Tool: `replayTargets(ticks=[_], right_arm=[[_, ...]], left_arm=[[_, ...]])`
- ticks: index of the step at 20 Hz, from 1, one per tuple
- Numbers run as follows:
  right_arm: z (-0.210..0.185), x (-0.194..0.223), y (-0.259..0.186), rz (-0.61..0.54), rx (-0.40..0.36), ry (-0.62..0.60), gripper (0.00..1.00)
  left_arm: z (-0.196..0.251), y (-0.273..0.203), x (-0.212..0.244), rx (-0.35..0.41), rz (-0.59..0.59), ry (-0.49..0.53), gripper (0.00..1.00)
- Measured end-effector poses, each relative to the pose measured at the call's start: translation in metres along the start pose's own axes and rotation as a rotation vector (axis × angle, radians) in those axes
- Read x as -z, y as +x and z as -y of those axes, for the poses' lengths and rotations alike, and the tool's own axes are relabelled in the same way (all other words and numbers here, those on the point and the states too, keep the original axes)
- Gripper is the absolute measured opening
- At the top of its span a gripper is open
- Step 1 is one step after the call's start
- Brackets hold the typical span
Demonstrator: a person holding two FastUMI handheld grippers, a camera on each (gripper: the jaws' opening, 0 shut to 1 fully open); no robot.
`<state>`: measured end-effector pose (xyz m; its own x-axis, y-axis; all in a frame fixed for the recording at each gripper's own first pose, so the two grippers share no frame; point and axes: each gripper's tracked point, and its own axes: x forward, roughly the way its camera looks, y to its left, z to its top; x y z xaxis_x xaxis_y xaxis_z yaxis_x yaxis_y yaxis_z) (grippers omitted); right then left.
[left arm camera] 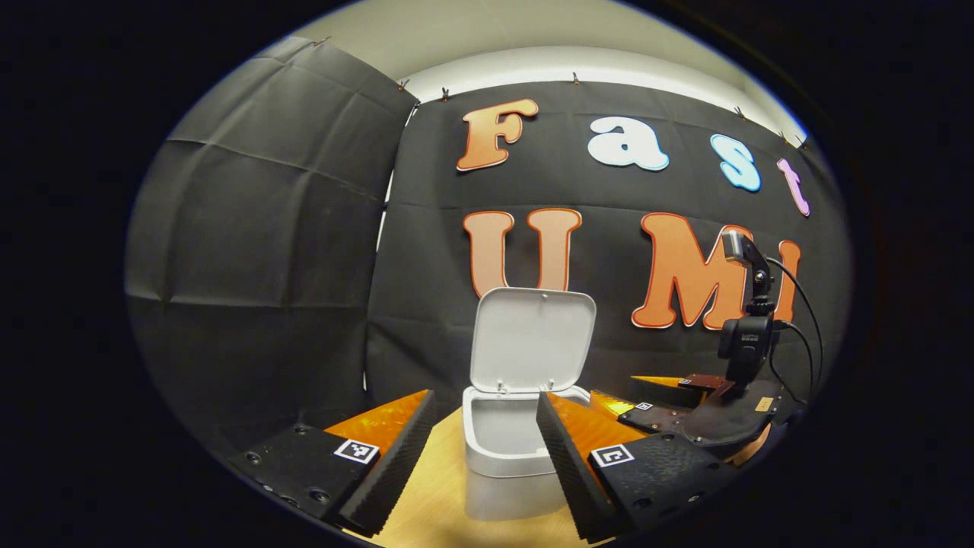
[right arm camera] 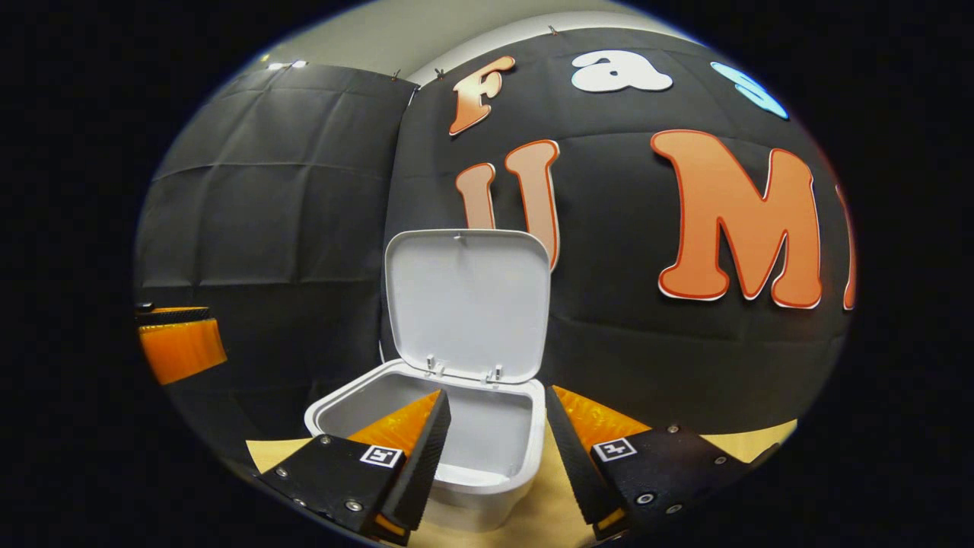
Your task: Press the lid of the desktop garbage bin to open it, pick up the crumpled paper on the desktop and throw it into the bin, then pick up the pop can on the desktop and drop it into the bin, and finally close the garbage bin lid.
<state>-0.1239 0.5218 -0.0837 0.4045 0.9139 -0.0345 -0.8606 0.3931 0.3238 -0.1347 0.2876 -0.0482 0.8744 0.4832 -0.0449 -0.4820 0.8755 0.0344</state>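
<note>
The white desktop bin point(left arm camera: 502, 464) stands on the wooden table with its lid point(left arm camera: 531, 339) swung upright at the back, leaving the mouth uncovered. My left gripper point(left arm camera: 485, 396) is open just in front of the bin, nothing between its fingers. In the right gripper view the bin point(right arm camera: 487, 476) is close below, lid point(right arm camera: 468, 301) upright. My right gripper point(right arm camera: 496, 392) is open over the front of the bin's mouth, holding nothing. The left gripper view shows the right gripper point(left arm camera: 635, 392) to the right of the bin, camera mounted on top.
The light wooden table point(left arm camera: 434, 495) carries the bin, and the table point(right arm camera: 753, 441) runs right to the black cloth wall close behind. A finger point(right arm camera: 179, 346) of the left gripper shows at the left edge of the right gripper view.
</note>
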Motion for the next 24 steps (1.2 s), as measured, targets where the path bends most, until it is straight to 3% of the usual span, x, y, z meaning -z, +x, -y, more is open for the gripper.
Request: replayTargets(ticks=[1, 2, 3, 16, 24], right_arm=[[0.007, -0.001, -0.006, 0.001, 0.011, -0.006, 0.77], [0.015, -0.001, -0.011, 0.002, 0.027, -0.009, 0.89], [0.024, -0.002, -0.017, 0.005, 0.044, -0.012, 0.81], [0.159, 0.014, -0.127, 0.001, 0.333, 0.013, 0.85], [0.229, 0.034, -0.198, -0.026, 0.482, 0.031, 0.87]], left_arm=[[0.007, 0.0, 0.0, 0.015, -0.001, 0.0, 0.86], [0.015, 0.002, 0.002, 0.031, -0.002, 0.002, 0.86], [0.024, 0.003, 0.002, 0.05, -0.002, 0.005, 0.86], [0.183, -0.002, 0.016, 0.359, -0.009, 0.044, 0.85], [0.266, -0.017, 0.037, 0.481, -0.03, 0.084, 0.86]])
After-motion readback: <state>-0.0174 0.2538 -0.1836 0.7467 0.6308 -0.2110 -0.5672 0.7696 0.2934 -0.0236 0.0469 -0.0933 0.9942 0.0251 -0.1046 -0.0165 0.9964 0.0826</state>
